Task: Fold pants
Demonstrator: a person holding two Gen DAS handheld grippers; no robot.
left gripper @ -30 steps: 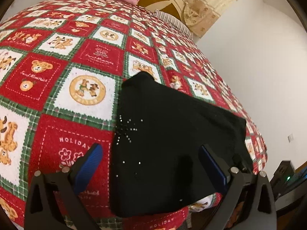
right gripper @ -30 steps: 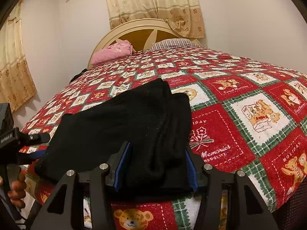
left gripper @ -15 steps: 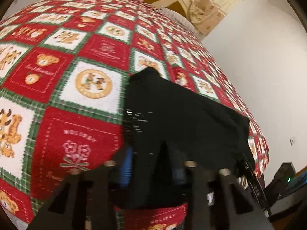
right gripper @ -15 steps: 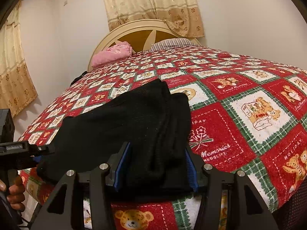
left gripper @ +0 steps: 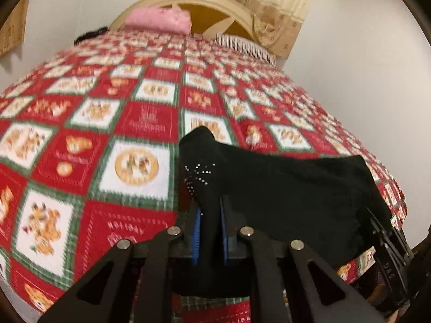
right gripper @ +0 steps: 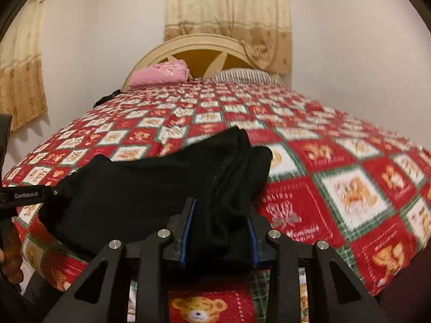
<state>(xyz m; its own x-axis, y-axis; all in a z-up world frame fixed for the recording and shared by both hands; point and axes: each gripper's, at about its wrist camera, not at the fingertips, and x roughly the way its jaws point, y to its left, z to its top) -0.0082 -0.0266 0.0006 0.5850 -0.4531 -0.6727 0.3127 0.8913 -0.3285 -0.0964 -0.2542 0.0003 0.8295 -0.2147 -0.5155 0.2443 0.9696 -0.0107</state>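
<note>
A second earlier the left gripper [left gripper: 209, 226] had stood wide open over the near edge of the black pants [left gripper: 282, 196]; now its blue pads had clamped a pinch of that cloth at lower centre. The right gripper [right gripper: 218, 226] remained clamped on its own thicker bunch. With both near corners held on the quilt [right gripper: 336, 188], the fold could probably begin.

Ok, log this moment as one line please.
stage: pre-fold grasp | left claw: shut on black pants | right claw: shut on black pants, near edge | pants: on quilt, edge lifted
</note>
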